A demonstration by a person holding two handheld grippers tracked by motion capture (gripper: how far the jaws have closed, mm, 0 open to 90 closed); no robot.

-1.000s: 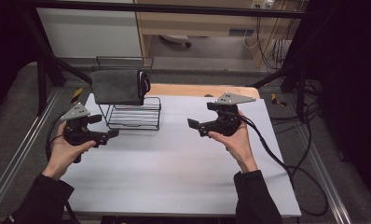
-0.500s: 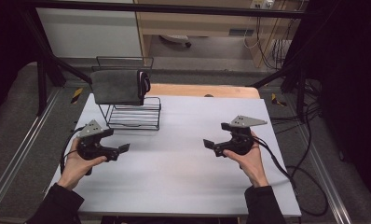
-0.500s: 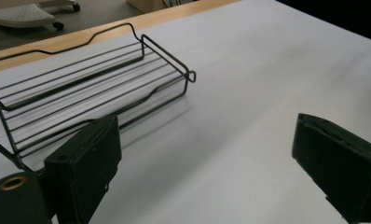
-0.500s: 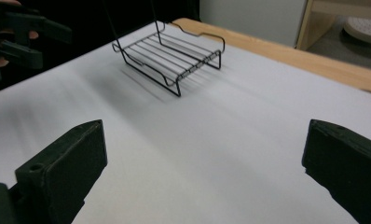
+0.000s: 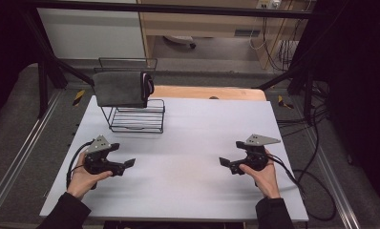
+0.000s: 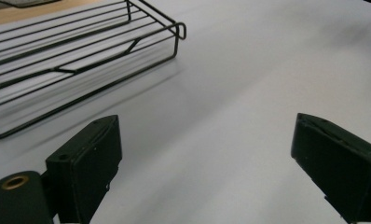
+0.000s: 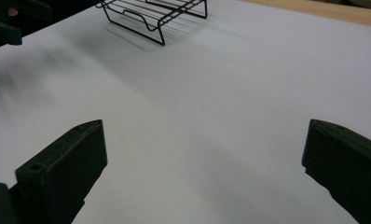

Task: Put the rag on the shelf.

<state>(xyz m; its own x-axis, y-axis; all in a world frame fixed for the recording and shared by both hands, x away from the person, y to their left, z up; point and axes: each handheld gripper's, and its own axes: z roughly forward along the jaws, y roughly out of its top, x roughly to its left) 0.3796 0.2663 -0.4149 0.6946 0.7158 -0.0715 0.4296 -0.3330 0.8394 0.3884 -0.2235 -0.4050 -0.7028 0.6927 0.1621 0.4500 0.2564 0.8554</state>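
I count two grippers, one wire rack and one folded grey cloth on my white table (image 5: 188,191). The left gripper (image 5: 123,166) sits at about eight o'clock on the table, the right gripper (image 5: 227,164) at about four o'clock, each in a hand and well apart from the other. In the left gripper view my jaws stand wide with bare table between them; the right gripper view shows the same, jaws spread wide and holding nothing. The wire rack (image 5: 136,117) stands at about eleven o'clock, and the grey cloth (image 5: 119,88) lies draped on its top tier, with a pink edge showing at its right end. From the left gripper view the rack's lower shelf (image 6: 76,51) sits near, at my ten o'clock. Against a second ago, both grippers have drawn back from beside the rack toward the near edge and moved farther apart; rack and cloth have stayed put.
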